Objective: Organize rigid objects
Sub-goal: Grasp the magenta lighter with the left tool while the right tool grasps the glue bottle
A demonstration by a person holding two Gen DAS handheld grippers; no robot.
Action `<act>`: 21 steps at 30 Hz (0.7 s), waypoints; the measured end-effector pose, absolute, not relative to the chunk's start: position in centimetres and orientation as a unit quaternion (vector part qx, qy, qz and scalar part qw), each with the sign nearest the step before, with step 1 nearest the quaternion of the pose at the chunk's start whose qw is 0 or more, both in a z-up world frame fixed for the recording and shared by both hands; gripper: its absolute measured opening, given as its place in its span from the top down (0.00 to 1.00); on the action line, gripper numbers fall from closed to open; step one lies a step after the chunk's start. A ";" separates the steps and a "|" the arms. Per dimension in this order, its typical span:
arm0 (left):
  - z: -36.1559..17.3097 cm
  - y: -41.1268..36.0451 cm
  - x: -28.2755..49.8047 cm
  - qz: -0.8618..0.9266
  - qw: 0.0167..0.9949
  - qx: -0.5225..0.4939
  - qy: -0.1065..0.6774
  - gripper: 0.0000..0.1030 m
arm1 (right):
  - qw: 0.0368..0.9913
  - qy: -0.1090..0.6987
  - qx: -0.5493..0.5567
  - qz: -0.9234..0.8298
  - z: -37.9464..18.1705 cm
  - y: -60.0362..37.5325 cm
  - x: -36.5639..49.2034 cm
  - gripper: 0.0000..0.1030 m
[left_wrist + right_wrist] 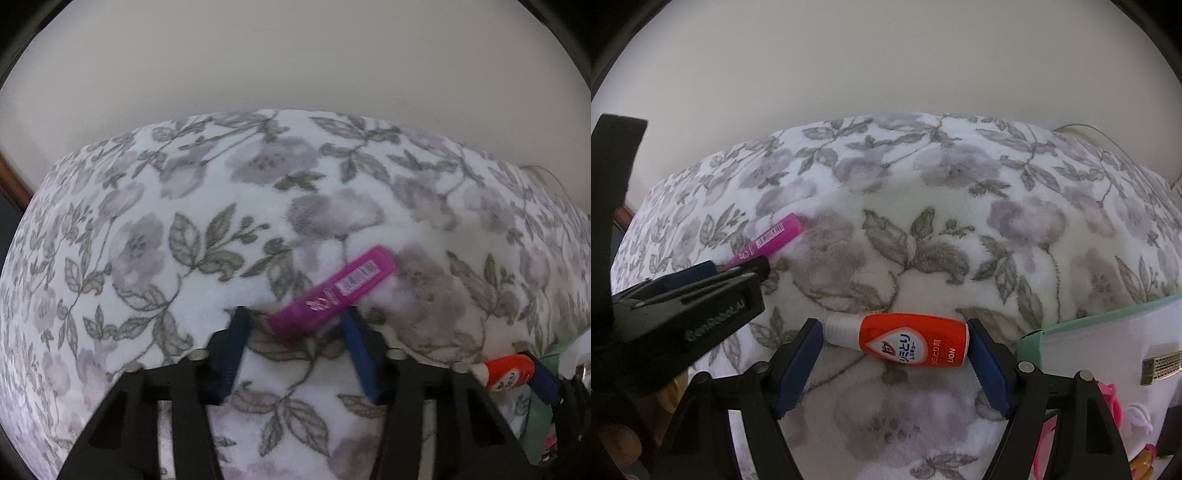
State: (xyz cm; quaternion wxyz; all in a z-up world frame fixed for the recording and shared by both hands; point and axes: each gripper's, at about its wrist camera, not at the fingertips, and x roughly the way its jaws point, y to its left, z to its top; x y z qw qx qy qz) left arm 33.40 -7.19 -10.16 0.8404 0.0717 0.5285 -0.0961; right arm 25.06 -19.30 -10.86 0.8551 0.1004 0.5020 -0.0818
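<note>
bottle [905, 341] lies crosswise between right gripper [894, 345] fingers, cap pointing left.

Magenta marker [332, 291] between gripper [293, 317] fingers

Left wrist: close, angled steeply down onto the floral blanket [184, 229].
Right wrist: likewise, just beside.
Shared: magenta tube [332, 291], orange bottle [908, 339].

On the blanket [923, 206], the marker [768, 240] lay left of and behind the bottle [908, 339], which lay on its side left of the box [1108, 332] at the right edge.
</note>
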 end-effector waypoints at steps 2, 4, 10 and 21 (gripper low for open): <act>-10.0 -7.4 33.3 -0.103 0.840 0.075 0.528 0.61 | 0.855 0.503 0.099 -0.081 -10.9 -19.3 25.1 0.22; -10.0 -7.5 33.2 -0.108 0.840 0.081 0.526 0.70 | 0.855 0.503 0.098 -0.081 -11.0 -19.2 25.1 0.22; -9.9 -7.1 32.7 -0.112 0.842 0.084 0.521 0.75 | 0.855 0.503 0.098 -0.080 -10.9 -19.2 25.0 0.23; -8.8 -4.4 29.7 -0.098 0.842 0.056 0.527 0.76 | 0.838 0.525 0.135 -0.062 -10.4 -19.2 23.1 0.23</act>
